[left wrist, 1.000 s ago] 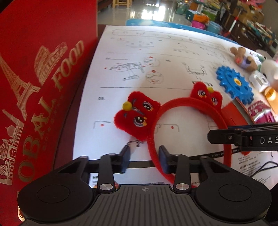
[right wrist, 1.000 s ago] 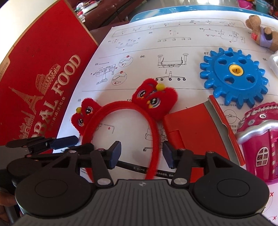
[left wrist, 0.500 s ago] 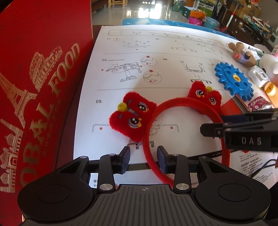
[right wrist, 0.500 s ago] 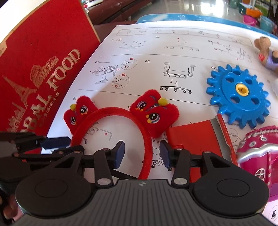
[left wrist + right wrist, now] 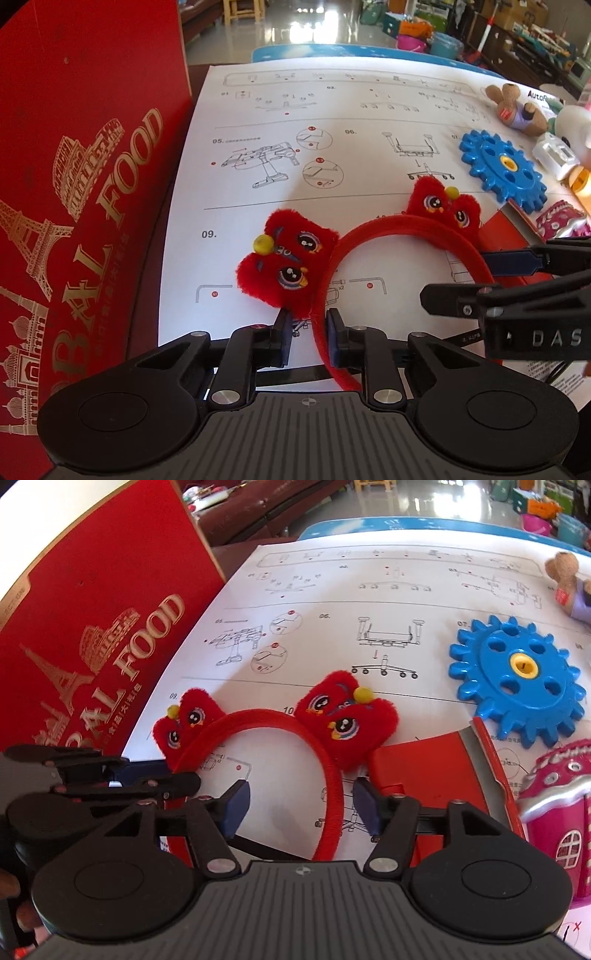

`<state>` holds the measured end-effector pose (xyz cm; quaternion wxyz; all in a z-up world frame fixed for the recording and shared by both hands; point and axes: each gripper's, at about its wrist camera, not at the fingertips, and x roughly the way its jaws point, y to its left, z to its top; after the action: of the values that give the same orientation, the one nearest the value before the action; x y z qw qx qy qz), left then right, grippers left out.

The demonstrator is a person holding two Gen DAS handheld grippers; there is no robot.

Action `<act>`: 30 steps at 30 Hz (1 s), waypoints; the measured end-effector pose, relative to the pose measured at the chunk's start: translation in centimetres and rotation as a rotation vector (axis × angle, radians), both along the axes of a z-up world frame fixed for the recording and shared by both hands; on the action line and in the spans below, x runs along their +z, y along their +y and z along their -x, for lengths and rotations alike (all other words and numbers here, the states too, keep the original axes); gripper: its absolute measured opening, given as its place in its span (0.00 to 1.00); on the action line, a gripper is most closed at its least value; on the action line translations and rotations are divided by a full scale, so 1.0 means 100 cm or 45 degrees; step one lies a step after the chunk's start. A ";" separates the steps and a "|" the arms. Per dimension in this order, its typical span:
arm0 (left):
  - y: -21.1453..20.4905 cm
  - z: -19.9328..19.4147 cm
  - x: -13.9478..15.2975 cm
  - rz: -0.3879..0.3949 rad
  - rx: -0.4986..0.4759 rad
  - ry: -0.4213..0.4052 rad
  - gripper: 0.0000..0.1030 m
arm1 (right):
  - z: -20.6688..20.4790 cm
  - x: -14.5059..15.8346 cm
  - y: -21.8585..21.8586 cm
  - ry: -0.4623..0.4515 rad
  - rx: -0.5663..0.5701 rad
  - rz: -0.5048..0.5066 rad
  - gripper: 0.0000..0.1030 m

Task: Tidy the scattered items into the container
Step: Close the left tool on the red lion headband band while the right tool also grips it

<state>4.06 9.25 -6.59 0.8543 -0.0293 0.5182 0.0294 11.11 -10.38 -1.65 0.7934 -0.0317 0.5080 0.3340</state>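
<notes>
A red plush headband (image 5: 402, 230) with two lion-face ears lies on a white instruction sheet; it also shows in the right wrist view (image 5: 332, 786). My left gripper (image 5: 309, 334) straddles the band's left arm, jaws narrowed close around it, with a small gap still on the left side. My right gripper (image 5: 301, 808) is open, its jaws wide around the band's right arm, not touching. The red box (image 5: 74, 206) stands at the left; it also shows in the right wrist view (image 5: 92, 642).
A blue gear (image 5: 517, 679), a red flat case (image 5: 436, 775), a pink toy house (image 5: 557, 812) and a small teddy bear (image 5: 517, 107) lie to the right on the sheet. A black cable (image 5: 266, 849) runs under the grippers.
My left gripper's jaws have narrowed around the headband's left arm. My right gripper's jaws have opened wider around the right arm. Both views moved slightly forward.
</notes>
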 end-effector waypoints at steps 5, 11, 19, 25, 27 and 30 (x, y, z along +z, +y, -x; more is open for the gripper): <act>0.005 0.002 0.000 0.042 0.014 -0.011 0.16 | -0.007 0.001 -0.006 0.050 -0.049 -0.010 0.53; 0.008 0.000 0.000 0.060 0.018 -0.003 0.14 | -0.017 0.002 -0.002 0.067 -0.034 0.047 0.45; -0.005 -0.009 -0.002 -0.024 -0.028 0.017 0.45 | -0.005 -0.001 0.015 -0.088 0.034 0.146 0.22; -0.011 -0.018 -0.004 -0.069 -0.038 0.017 0.50 | -0.011 -0.003 0.003 -0.049 -0.019 0.099 0.09; -0.011 -0.020 -0.004 -0.085 -0.044 0.014 0.33 | -0.009 -0.003 0.005 -0.063 -0.014 0.106 0.09; -0.010 -0.020 -0.004 -0.094 -0.055 0.007 0.25 | -0.011 -0.003 0.002 -0.050 -0.026 0.088 0.09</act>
<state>6.03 8.27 -7.00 0.8537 0.0134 0.5196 0.0302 12.17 -10.14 -1.98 0.8051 -0.0605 0.5037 0.3073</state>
